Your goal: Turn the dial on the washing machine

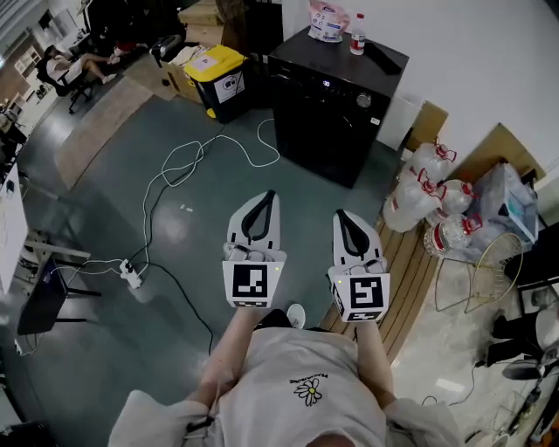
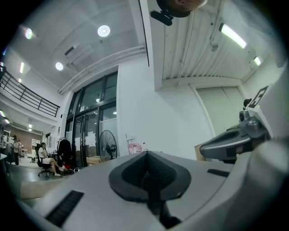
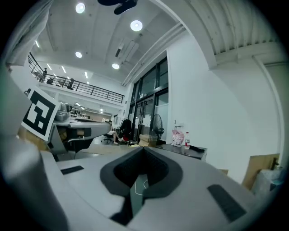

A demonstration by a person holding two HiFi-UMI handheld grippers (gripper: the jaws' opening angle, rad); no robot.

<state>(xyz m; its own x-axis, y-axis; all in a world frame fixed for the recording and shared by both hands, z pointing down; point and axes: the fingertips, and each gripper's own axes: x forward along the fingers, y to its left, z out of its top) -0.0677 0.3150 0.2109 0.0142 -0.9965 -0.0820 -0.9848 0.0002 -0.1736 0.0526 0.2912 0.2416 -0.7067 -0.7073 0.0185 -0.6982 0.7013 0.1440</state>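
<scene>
Dial (image 1: 363, 100), round and pale, fronts boxy black washing machine (image 1: 321, 135).

Looks past the grey, black-padded right gripper (image 3: 143, 150), jaws together and empty, to a black boxy washing machine (image 3: 195, 151) bearing a pink packet (image 3: 177, 137) and a clear bottle (image 3: 187, 140).

The 2 grippers, left gripper (image 1: 269, 195) and right gripper (image 1: 341, 214), are side by side, jaws together and empty, pointing toward the washing machine (image 1: 332, 96) and well apart from it.

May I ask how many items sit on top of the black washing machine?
3: a pink packet at its left, a red-capped clear bottle beside it, a flat black object rightmost.
</scene>
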